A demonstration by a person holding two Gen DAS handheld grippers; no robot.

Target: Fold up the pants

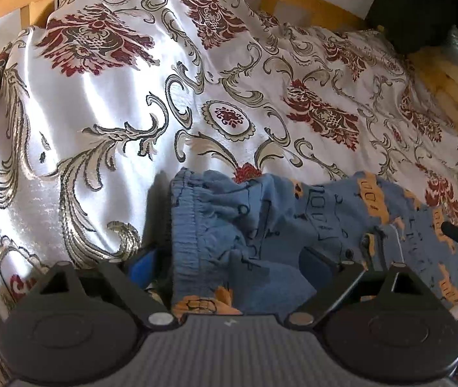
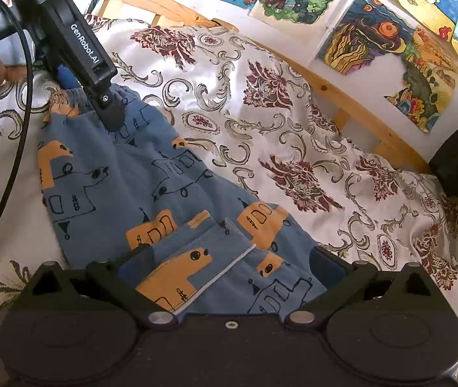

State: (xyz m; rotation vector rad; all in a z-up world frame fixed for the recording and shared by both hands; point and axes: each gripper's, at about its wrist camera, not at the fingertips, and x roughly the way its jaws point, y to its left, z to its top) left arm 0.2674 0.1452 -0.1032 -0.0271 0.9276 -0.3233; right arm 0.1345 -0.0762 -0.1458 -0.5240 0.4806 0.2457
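Blue cotton pants [image 2: 125, 193], printed with orange houses, are lying spread on the patterned bedspread [image 2: 293, 135]. Nearest, the hem end is being framed by the right gripper [image 2: 232, 267], its jaws spread wide with cloth between them. Farther left, the elastic waistband [image 1: 193, 225] is being straddled by the left gripper [image 1: 229, 264], also wide. Beyond, drawings [image 2: 390, 32] are hanging above the wooden bed frame [image 2: 358, 109].

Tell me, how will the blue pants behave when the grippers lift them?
The pants are probably floppy: the fabric wrinkles and bunches at the waistband. They look like soft knit, so likely light. On the glossy bedspread they may slide easily.
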